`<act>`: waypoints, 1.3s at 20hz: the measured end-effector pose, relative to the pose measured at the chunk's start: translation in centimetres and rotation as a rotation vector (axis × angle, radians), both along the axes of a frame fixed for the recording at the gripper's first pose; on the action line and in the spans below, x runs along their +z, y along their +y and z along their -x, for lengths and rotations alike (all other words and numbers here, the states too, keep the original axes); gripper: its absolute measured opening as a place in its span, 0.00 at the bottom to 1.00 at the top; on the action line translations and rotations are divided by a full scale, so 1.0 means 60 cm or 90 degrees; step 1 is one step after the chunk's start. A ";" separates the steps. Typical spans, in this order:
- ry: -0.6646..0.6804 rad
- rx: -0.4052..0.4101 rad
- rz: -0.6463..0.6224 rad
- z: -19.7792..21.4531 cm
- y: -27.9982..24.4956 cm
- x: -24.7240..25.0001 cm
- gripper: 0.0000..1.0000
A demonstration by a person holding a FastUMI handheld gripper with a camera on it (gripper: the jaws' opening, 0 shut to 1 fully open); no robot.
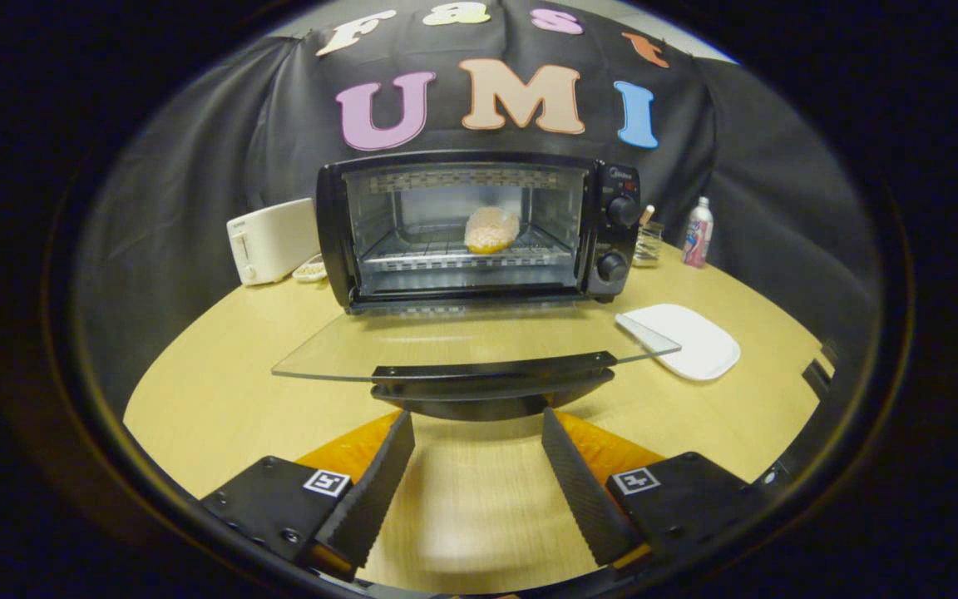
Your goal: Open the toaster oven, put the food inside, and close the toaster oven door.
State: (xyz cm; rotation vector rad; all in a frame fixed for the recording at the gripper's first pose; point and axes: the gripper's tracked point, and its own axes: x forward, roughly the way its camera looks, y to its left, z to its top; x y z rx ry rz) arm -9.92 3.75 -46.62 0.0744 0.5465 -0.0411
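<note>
Black toaster oven (479,229) with two knobs on its side panel sits on the pale wooden tabletop (196,399), straight ahead of the tongs (477,449) and well beyond them. Its glass door (462,341) is folded down flat. The door's black bar handle (491,378) is just ahead of the fingertips, not touching.

The food, a pale orange-yellow rounded lump (491,230), already sits on the wire rack (446,254) inside the cavity.

Tongs are spread wide and empty, nothing between the fingers but bare tabletop.

Step in hand, by my read: open and load are done, closing the door is what's left.

Next move likely needs the tongs under or onto the handle bar, then a lift along the hinge arc up and back toward the oven until the door seats. The fingers sit about level with the handle, slightly below it, so an upward push from underneath looks workable. Watch for the tips slipping off the bar mid-swing.

Beyond the tongs to the right, a flat white rounded-square plate (687,341) sits empty beside the door. A white toaster (271,240) stands left of the oven.
</note>
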 end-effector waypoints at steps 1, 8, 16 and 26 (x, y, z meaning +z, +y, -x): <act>-0.011 0.000 0.002 -0.003 -0.002 0.011 0.98; -0.073 0.000 -0.008 -0.045 -0.010 0.076 0.99; -0.119 0.017 0.005 -0.130 -0.005 0.131 0.99; -0.199 0.023 -0.013 -0.167 -0.004 0.231 0.99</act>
